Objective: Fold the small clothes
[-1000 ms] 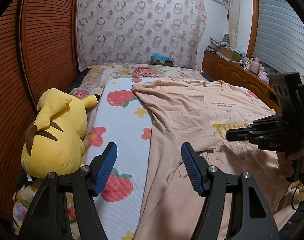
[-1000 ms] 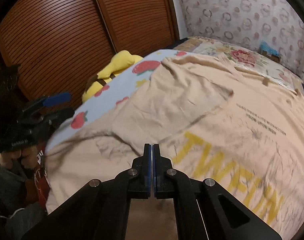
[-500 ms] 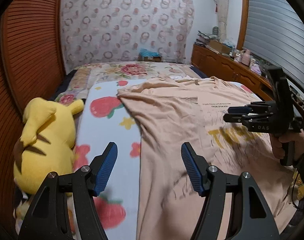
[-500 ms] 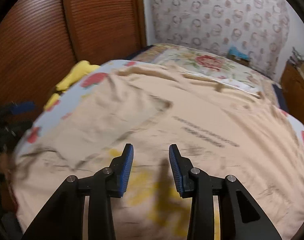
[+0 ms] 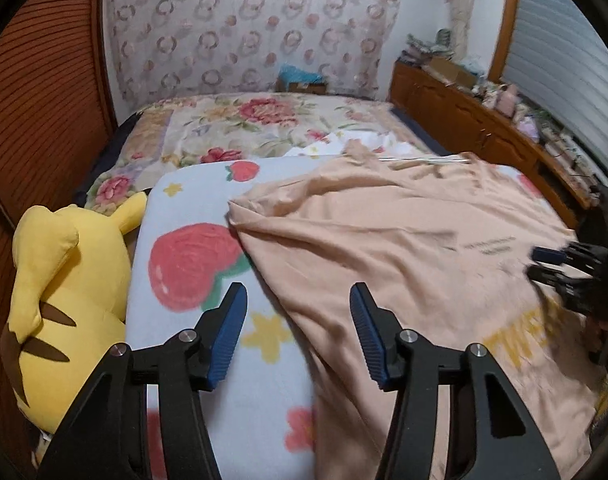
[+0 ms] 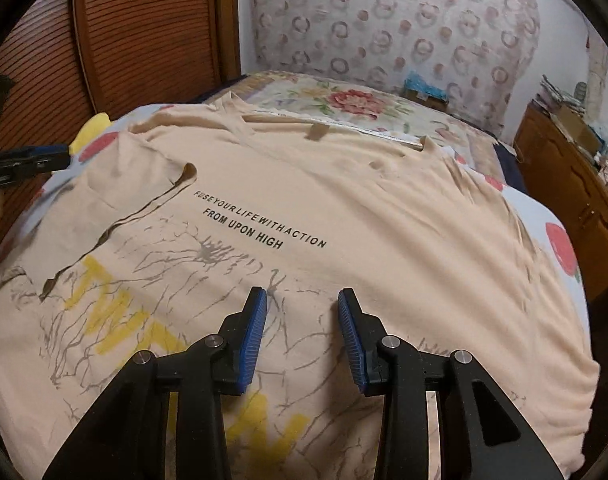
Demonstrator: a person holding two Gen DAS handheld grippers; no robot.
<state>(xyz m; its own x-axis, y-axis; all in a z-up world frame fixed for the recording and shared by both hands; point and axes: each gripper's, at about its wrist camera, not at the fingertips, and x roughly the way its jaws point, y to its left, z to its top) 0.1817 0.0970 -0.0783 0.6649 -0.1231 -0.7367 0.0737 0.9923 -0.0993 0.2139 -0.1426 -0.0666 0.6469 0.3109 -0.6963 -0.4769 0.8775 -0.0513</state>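
Observation:
A peach T-shirt [image 5: 384, 240] [image 6: 364, 200] with black lettering and a yellow print lies spread on the bed. Its left sleeve [image 6: 116, 204] is folded in over the chest. My left gripper [image 5: 298, 292] hovers over the shirt's left edge, where it meets the strawberry blanket [image 5: 184, 220]. Its jaws are closing, and nothing is between them. My right gripper [image 6: 302, 294] stands open and empty above the middle of the print. Each gripper shows in the other's view: the right gripper [image 5: 552, 264] at the right edge, the left gripper [image 6: 32, 160] at the left edge.
A yellow plush toy [image 5: 64, 300] lies along the bed's left side by the louvred wooden doors [image 5: 44, 100]. A floral bedspread [image 5: 244, 124] covers the head of the bed. A wooden cabinet [image 5: 464, 120] with clutter runs along the right.
My right gripper went from shut to open and swung right over the shirt's lettering. My left gripper moved forward along the shirt's left edge and its jaws narrowed.

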